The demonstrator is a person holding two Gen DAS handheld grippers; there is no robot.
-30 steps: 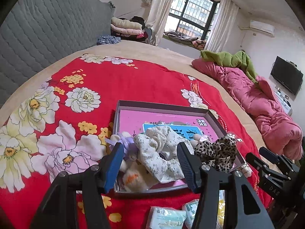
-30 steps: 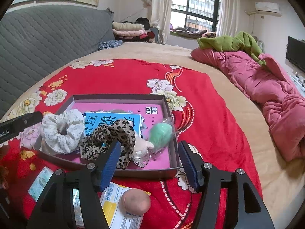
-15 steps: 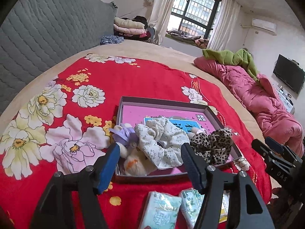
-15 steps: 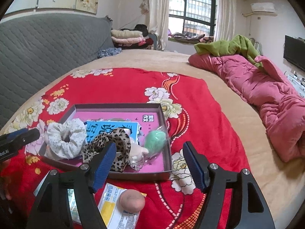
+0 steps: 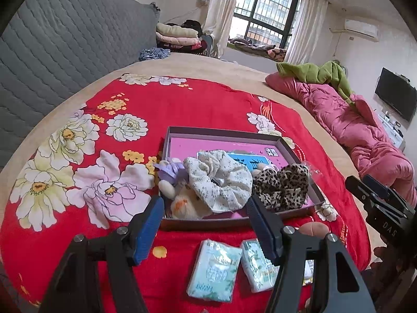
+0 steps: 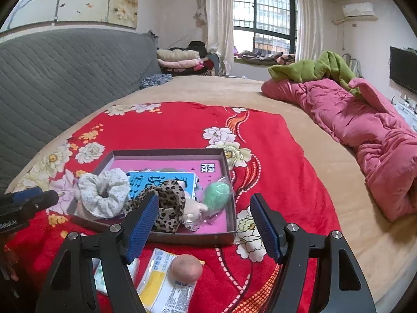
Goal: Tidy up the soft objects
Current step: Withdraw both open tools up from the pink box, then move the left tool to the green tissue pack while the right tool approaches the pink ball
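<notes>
A shallow grey box (image 5: 229, 133) with a pink printed bottom sits on a red floral blanket (image 5: 161, 104) spread over the bed (image 6: 286, 120), and it holds most of the soft objects. A white floral scrunchie (image 5: 219, 182) lies near the box's middle, touching a leopard-print scrunchie (image 5: 284, 185) to its right. A small plush toy with a lilac bow (image 5: 172, 180) fills the near left corner. In the right wrist view a green puff in clear wrap (image 6: 217, 195) rests against the box's right wall.

Outside the box, on the blanket in front of it, lie two pale-green tissue packs (image 5: 213, 268), a yellow-and-white packet (image 6: 166, 279) and a pink sponge egg (image 6: 186, 267) resting on that packet.

The left gripper (image 5: 206, 227) and the right gripper (image 6: 204, 224) hover before the box, each with fingers apart and nothing between them.
</notes>
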